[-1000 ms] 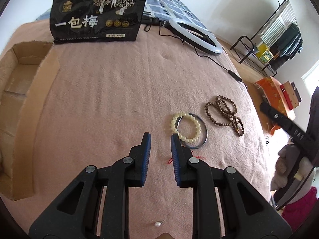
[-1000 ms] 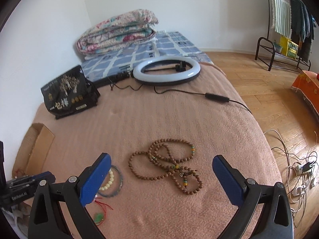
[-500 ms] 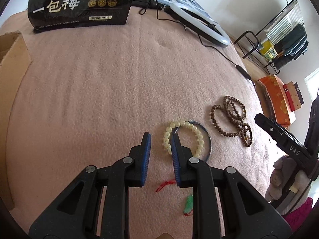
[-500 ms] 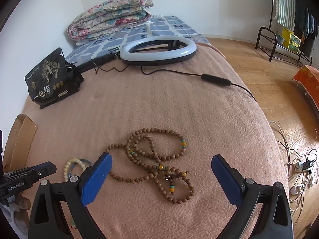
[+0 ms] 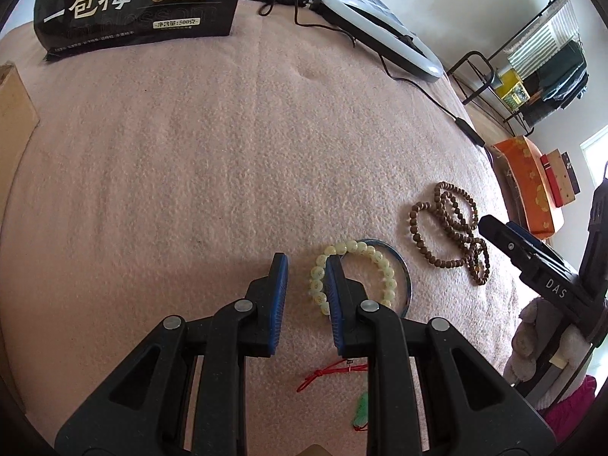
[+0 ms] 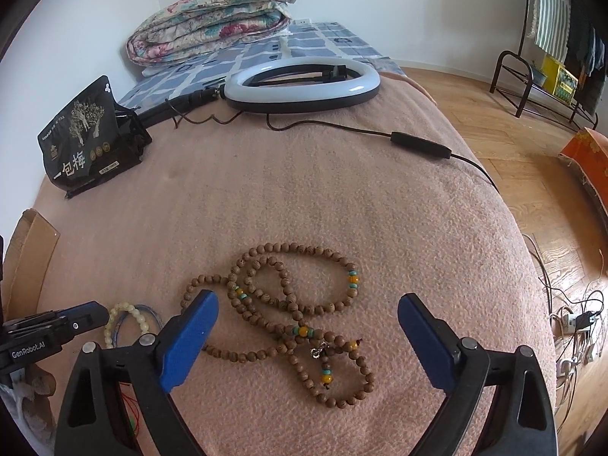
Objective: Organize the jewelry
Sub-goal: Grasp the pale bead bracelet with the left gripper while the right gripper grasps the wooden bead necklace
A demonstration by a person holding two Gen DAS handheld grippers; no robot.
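On the pink blanket [image 5: 190,152] lies a pale bead bracelet [image 5: 380,262] over a thin blue bangle [image 5: 403,266]. My left gripper [image 5: 307,262] hovers low over it, jaws a narrow gap apart, and the bracelet's left beads show in that gap without being pinched. A long brown wooden bead necklace [image 6: 288,304] lies looped to the right. My right gripper [image 6: 307,304] stands wide astride it, jaws closing, pads clear of the beads. A red cord with a green pendant [image 5: 326,374] lies under the left gripper's right finger.
A black snack bag [image 5: 133,3] stands at the back left and a cardboard box [image 6: 26,262] at the left edge. A ring light [image 6: 300,83] with its cable and switch [image 6: 420,146] lies behind. The bed drops off to wood floor on the right.
Both grippers came down and forward. The left one now has the pale bracelet's beads between its fingers. The right one sits lower over the wooden beads with its jaws slightly narrower.
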